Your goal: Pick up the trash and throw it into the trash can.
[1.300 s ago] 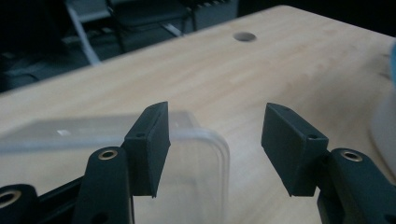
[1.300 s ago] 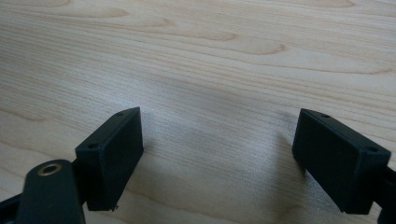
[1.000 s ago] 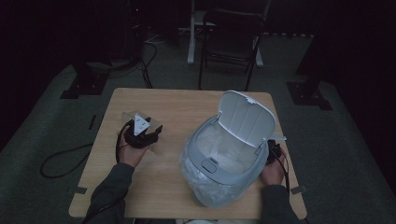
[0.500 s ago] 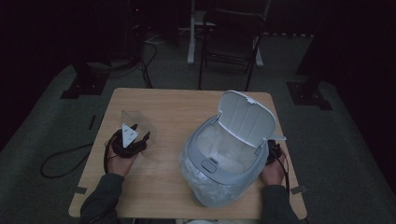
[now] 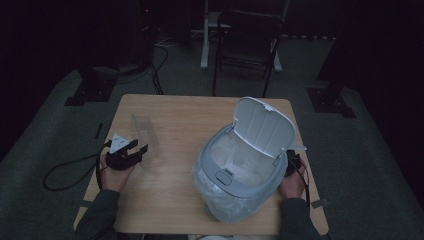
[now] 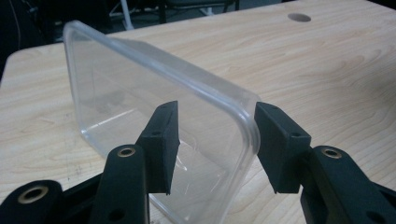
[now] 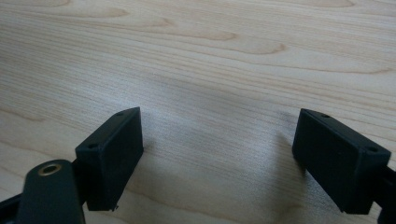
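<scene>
Black jaws of the left gripper (image 6: pixel 212 144) straddle the near corner of the clear plastic rectangular container (image 6: pixel 154 116), which stands on its edge on the pale wooden table (image 6: pixel 327 70). One pad sits inside the tub and the other just outside its rolled rim, and the jaws have just been closing on that wall. A sliver of gap shows at the outer pad, so no firm pinch yet. From the high view the left hand (image 5: pixel 116 172) comes in low from the near table edge, wrist flat, gripper (image 5: pixel 131 152) pointing away at the container (image 5: pixel 142 131), which stands left of the grey lidded bin lined with a clear plastic bag (image 5: pixel 240 170). The container is see-through and hard to trace against the wood from above; its far end is faint.

Over on the bin's right side, the right gripper (image 7: pixel 217 158) rests with jaws spread wide over bare tabletop, nothing between them. From above the right hand (image 5: pixel 291 182) is partly tucked behind the bin's body, its gripper (image 5: pixel 294 161) largely hidden beside the raised lid.

Compared with a second ago, the left hand has slid further left, away from the bin, and the container now shows clear beyond it. The right hand has not budged.
</scene>
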### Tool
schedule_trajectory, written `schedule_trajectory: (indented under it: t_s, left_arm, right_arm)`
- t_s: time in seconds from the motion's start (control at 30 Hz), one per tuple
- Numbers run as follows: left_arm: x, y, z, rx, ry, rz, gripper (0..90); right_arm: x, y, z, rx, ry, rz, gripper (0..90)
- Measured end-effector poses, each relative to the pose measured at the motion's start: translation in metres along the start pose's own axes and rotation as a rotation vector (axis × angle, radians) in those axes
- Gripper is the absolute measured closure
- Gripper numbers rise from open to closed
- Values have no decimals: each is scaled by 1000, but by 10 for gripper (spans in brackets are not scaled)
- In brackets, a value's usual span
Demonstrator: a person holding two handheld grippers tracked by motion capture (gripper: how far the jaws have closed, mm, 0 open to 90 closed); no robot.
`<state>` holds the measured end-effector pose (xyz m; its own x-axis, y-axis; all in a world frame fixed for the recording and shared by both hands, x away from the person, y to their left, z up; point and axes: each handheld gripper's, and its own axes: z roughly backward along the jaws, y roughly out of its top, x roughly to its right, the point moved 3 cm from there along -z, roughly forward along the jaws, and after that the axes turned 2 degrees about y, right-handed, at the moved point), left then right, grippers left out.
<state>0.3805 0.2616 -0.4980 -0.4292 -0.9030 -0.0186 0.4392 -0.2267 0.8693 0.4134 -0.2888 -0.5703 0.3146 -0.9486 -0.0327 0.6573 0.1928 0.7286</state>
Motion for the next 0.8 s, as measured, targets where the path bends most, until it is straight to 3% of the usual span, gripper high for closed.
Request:
schedule_trajectory:
  t_s: [0.2, 0.63, 0.8]
  left_arm:
    - [0, 3, -4, 6, 11, 1, 658]
    - [-7, 6, -4, 19, -16, 24, 819]
    - [-9, 6, -2, 43, -93, 58, 840]
  right_arm:
    - [0, 0, 0, 0, 0, 0, 156]
    - [0, 0, 0, 0, 0, 0, 156]
    - [0, 0, 0, 0, 0, 0, 156]
